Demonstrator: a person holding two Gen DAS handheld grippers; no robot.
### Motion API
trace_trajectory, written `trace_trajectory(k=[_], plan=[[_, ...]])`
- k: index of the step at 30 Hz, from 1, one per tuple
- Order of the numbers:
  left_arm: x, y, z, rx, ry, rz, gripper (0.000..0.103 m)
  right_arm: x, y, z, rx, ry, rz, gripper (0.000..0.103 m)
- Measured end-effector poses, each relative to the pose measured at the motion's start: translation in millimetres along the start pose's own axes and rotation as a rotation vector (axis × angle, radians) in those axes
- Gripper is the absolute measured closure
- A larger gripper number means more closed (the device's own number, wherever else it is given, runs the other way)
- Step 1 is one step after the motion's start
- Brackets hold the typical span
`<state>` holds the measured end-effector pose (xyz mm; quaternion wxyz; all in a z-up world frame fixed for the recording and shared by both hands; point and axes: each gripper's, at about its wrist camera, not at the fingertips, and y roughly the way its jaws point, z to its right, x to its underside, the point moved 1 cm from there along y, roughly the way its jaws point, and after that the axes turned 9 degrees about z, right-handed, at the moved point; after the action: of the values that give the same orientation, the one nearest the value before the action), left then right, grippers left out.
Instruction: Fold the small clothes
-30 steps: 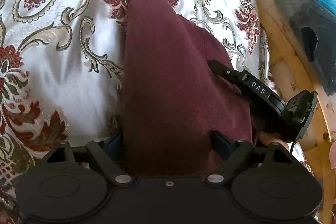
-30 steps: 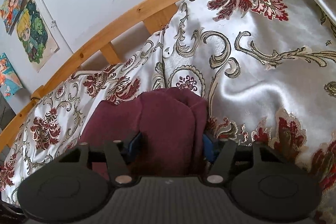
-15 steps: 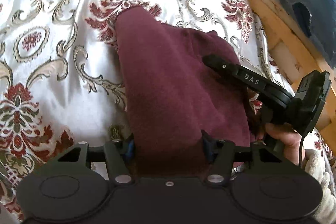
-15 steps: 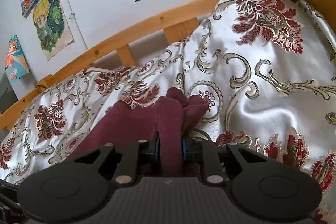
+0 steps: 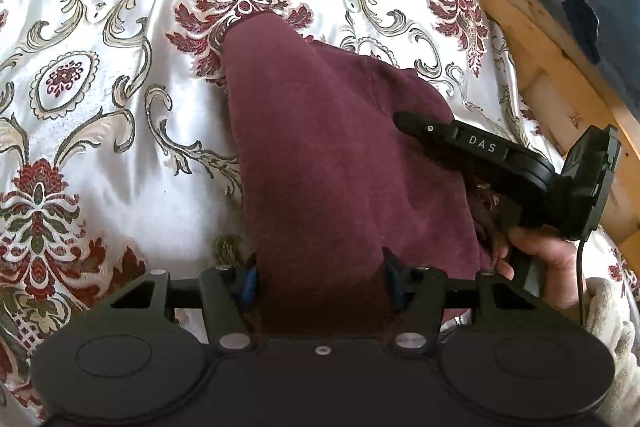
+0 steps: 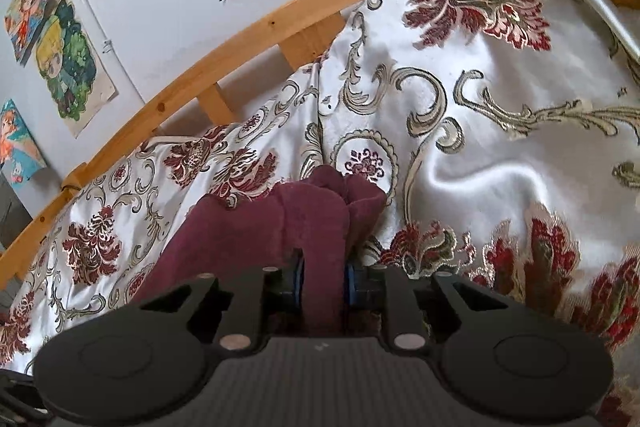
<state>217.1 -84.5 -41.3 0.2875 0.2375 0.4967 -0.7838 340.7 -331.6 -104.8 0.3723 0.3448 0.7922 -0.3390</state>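
- maroon garment [image 5: 320, 155] lies bunched on the floral satin bedspread [image 5: 100, 75], near the wooden bed rail [image 6: 224, 55] at the far side.
- left gripper [image 5: 322, 281]: jaws about half open, pads pressed on a wide fold of the garment's near edge.
- right gripper [image 6: 324, 285]: jaws nearly closed, pinching a narrow bunched fold.
- In the left view, right gripper sits on the garment's right edge, hand [image 5: 548, 267] on its grip.

The garment [image 5: 320, 163] lies on the bedspread [image 5: 100, 99], between the left claw's [image 5: 320, 279] jaws; wooden rail [image 5: 560, 67] beyond, right.
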Motion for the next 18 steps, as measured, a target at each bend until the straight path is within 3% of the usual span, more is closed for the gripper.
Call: trace_trajectory(k=[4, 9, 10, 11, 13, 15, 17, 18], plan=[[-3, -1, 2, 0.003, 0.006, -0.003, 0.04, 0, 0, 1, -0.002, 0.004, -0.001, 0.078], [-1, 2, -24, 0.062, -0.127, -0.01, 0.03, 0, 1, 10, -0.006, 0.068, 0.002, 0.052], [0, 3, -28, 0.071, -0.137, 0.0, 0.025, -1, 3, 11, -0.005, 0.078, 0.002, 0.04], [2, 6, -32, 0.077, -0.147, -0.001, 0.019, -1, 4, 12, -0.012, 0.082, 0.005, 0.036], [6, 11, -38, 0.094, -0.181, -0.017, 0.018, -1, 7, 12, -0.03, 0.078, 0.0, 0.034], [7, 14, -40, 0.108, -0.215, -0.028, 0.022, 0, 9, 9, -0.037, 0.057, -0.006, 0.036], [3, 17, -36, 0.114, -0.21, -0.048, 0.032, 2, 10, 4, -0.047, 0.029, -0.015, 0.063], [1, 17, -32, 0.1, -0.196, -0.049, 0.034, 3, 10, 1, -0.04, 0.012, -0.016, 0.068]])
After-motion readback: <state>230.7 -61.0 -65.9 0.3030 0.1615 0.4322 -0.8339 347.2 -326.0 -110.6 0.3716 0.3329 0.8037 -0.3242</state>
